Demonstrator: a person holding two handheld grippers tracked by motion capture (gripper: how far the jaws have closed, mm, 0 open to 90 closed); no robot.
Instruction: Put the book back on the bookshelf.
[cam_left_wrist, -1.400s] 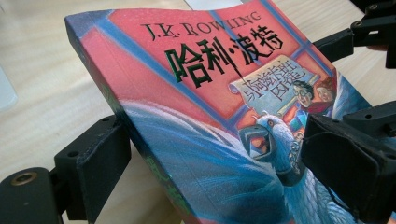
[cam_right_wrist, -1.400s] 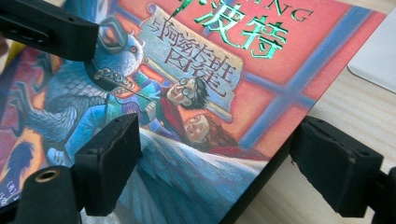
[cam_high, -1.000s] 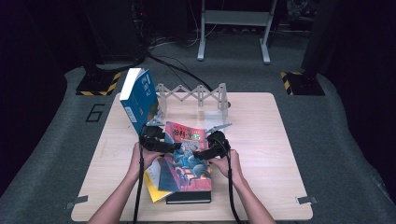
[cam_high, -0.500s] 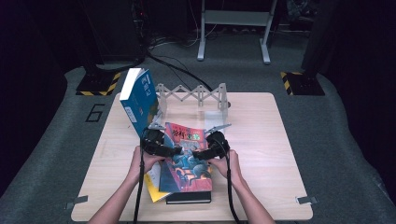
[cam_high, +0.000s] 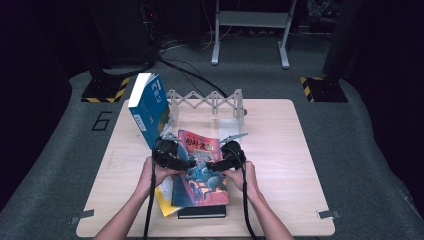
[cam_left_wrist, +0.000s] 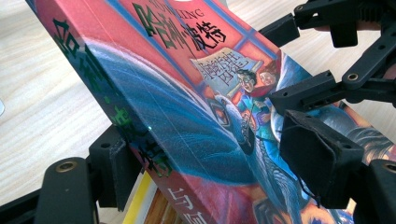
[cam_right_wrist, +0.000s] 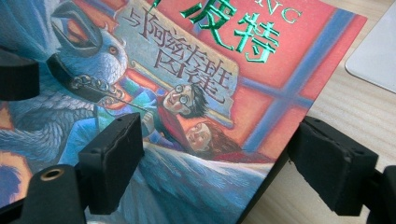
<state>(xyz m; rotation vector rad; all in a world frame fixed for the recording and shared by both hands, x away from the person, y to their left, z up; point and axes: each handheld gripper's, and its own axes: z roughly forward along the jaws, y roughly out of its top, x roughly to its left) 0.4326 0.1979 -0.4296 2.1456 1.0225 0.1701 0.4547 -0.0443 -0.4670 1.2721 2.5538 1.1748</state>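
A red and blue illustrated book (cam_high: 200, 170) is held tilted, far edge up, over a small stack (cam_high: 200, 211) near the table's front edge. My left gripper (cam_high: 186, 163) has just been closing on its spine side. In the left gripper view (cam_left_wrist: 215, 163), one pad (cam_left_wrist: 112, 170) sits under the spine and the other pad (cam_left_wrist: 317, 165) on the cover. My right gripper (cam_high: 214, 165) grips the book's opposite edge. In the right gripper view (cam_right_wrist: 222, 158), one pad (cam_right_wrist: 114, 161) presses on the cover and the other pad (cam_right_wrist: 331, 165) sits behind the edge.
A blue book (cam_high: 149, 107) stands upright at the left end of a white accordion rack (cam_high: 210, 102) behind the held book. A yellow book (cam_high: 164, 200) and a black book (cam_high: 202, 212) lie beneath it. Bare wooden tabletop (cam_high: 285, 150) lies to the right.
The red book's far edge has lifted a little, so it tilts more steeply. The left gripper's jaws have drawn in on the spine side. The right gripper has stayed put.
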